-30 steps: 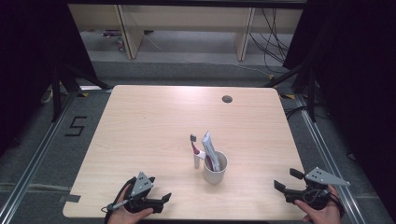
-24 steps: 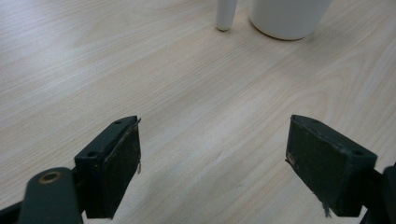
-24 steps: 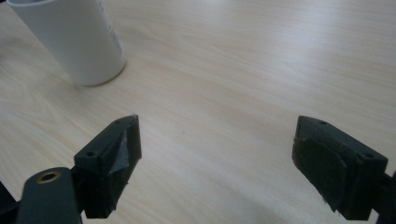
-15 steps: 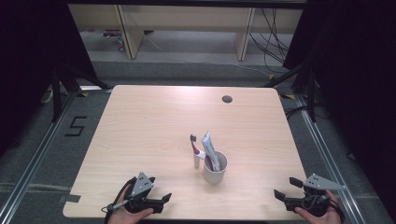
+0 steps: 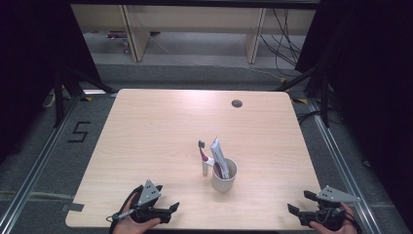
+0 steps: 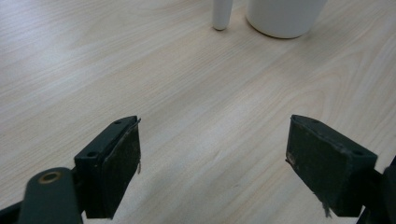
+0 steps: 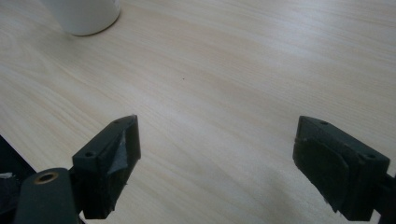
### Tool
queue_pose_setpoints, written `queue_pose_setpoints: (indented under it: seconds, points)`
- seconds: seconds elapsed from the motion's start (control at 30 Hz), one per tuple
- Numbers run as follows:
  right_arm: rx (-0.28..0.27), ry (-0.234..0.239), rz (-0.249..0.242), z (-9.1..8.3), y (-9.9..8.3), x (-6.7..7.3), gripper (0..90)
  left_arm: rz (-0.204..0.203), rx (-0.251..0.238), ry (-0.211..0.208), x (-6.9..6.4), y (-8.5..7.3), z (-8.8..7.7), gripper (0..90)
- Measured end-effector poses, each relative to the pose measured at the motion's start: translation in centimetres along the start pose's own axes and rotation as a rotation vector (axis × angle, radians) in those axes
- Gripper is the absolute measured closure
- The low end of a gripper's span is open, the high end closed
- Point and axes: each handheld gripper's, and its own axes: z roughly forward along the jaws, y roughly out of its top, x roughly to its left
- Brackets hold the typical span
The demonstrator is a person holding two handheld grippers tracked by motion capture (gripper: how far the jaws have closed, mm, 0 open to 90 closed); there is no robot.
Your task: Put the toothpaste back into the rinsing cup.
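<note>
Tongs rest spread and empty at the table's [image 5: 146, 126] near edge, the right gripper [image 5: 298, 204] having drawn back off its corner while the left gripper [image 5: 168, 210] stayed put, which suggests the work is over. One white cup [image 5: 224, 182] at the table's middle holds one toothpaste tube [image 5: 218, 155], with one toothbrush [image 5: 204, 158] upright just beside it.

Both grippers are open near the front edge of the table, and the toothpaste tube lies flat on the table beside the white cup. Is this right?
Not quite. In the high view the toothpaste tube stands inside the white cup, not flat beside it. Both the left gripper and the right gripper are indeed open.
</note>
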Motion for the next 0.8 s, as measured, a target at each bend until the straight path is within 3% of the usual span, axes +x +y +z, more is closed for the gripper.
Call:
queue_pose_setpoints:
  seconds: [0.2, 0.23, 0.3, 0.33, 0.47, 0.53, 0.8]
  points:
    - [0.001, -0.001, 0.003, 0.01, -0.01, 0.04, 15.8, 0.002, 0.002, 0.0, 0.01, -0.01, 0.01, 17.2]
    - [0.006, -0.001, 0.029, 0.08, -0.05, 0.29, 15.8, 0.001, 0.001, 0.0, 0.0, -0.01, 0.02, 17.2]
    - [0.004, -0.004, 0.001, 0.03, 0.01, 0.19, 15.8, 0.001, 0.001, 0.0, 0.0, -0.02, 0.02, 17.2]
    - [0.009, -0.004, 0.023, 0.08, 0.0, 0.36, 15.8, 0.002, 0.001, 0.001, 0.01, -0.02, 0.01, 17.2]
    - [0.013, 0.002, 0.025, 0.05, 0.02, 0.38, 15.9, -0.017, -0.016, -0.006, -0.14, -0.05, 0.1, 17.2]
    - [0.003, -0.006, -0.008, 0.09, 0.05, 0.16, 15.8, -0.018, -0.021, -0.008, -0.14, -0.06, 0.13, 17.2]
    - [0.006, -0.006, -0.011, 0.16, 0.05, 0.17, 15.8, -0.016, -0.02, -0.006, -0.11, -0.06, 0.11, 17.2]
